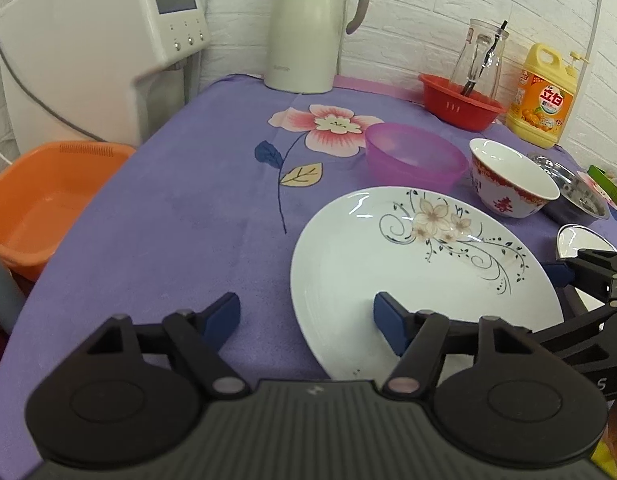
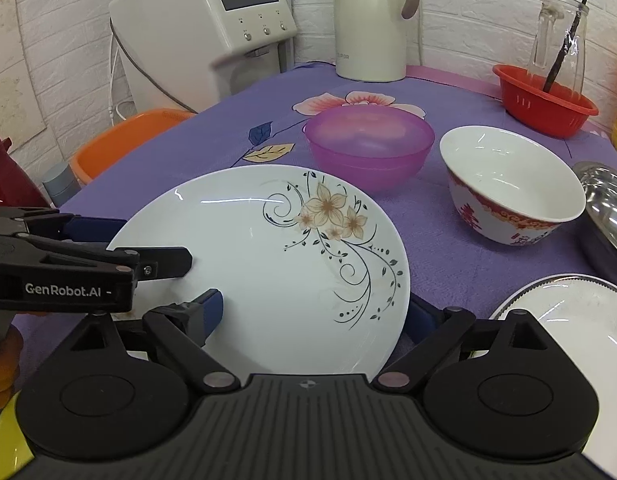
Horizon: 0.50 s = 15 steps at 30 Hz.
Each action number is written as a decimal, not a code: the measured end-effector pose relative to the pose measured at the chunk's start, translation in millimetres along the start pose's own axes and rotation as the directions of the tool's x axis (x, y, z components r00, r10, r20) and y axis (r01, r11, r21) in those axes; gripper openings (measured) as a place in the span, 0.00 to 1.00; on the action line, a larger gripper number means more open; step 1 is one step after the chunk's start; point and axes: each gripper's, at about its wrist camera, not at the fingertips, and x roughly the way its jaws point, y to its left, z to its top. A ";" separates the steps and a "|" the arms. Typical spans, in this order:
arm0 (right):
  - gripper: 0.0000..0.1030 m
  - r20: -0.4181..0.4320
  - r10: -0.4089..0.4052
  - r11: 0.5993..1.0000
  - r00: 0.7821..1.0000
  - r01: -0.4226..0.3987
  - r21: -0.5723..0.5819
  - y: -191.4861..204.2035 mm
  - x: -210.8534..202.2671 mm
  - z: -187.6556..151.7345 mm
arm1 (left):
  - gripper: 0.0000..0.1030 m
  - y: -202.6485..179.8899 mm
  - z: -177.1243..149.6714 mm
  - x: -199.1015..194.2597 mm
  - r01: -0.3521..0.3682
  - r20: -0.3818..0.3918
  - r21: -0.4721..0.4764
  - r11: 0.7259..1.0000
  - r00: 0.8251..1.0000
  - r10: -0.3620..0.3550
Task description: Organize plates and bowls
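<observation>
Lifting the flowered plate (image 2: pixel 268 264), lying near on the desk (image 1: pixel 196 208), calls for a level hold: the left gripper (image 1: pixel 306 320) straddles its left rim, the right gripper (image 2: pixel 314 314) its near edge, both spread apart, neither clamped yet.

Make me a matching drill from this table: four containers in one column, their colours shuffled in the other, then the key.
Things:
1. plastic bowl behind the floral plate
2. colander holding the glass carafe
3. basin off the table's left edge
4. thermos jug by the wall

Colours:
A. orange
B. cream
C. translucent pink-purple
D. red

Pairs: 1-C, 2-D, 3-A, 4-B
</observation>
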 end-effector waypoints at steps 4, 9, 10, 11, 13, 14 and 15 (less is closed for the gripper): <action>1.00 0.008 0.007 1.000 1.000 -0.007 -0.010 2.3 -1.7 -3.4 | 0.63 -3.3 1.0 1.0 0.014 0.002 0.020 1.000 1.000 -0.014; 1.00 0.020 0.005 1.000 1.000 -0.005 -0.012 1.9 0.2 -4.1 | 0.63 -4.6 4.7 4.4 0.030 -0.011 0.037 0.999 0.999 -0.030; 1.00 0.020 0.005 1.000 1.000 -0.005 -0.014 1.8 0.4 -4.3 | 0.63 -5.0 5.3 5.1 0.037 -0.015 0.045 0.998 0.999 -0.037; 1.00 0.020 0.005 1.000 1.000 -0.005 -0.018 1.7 0.5 -4.6 | 0.63 -5.6 6.0 5.7 0.049 -0.019 0.056 0.997 0.999 -0.048; 1.00 0.016 0.011 1.000 1.000 -0.010 -0.030 1.2 0.7 -5.1 | 0.62 -5.5 6.8 6.3 0.069 -0.026 0.069 0.995 0.997 -0.068; 1.00 0.012 0.016 0.999 1.000 -0.016 -0.035 0.7 0.3 -5.0 | 0.62 -6.1 6.2 6.1 0.073 -0.025 0.073 0.995 0.997 -0.071; 1.00 0.009 0.020 0.999 1.000 -0.019 -0.037 0.8 -0.2 -5.1 | 0.61 -6.2 5.9 6.0 0.075 -0.025 0.073 0.994 0.997 -0.074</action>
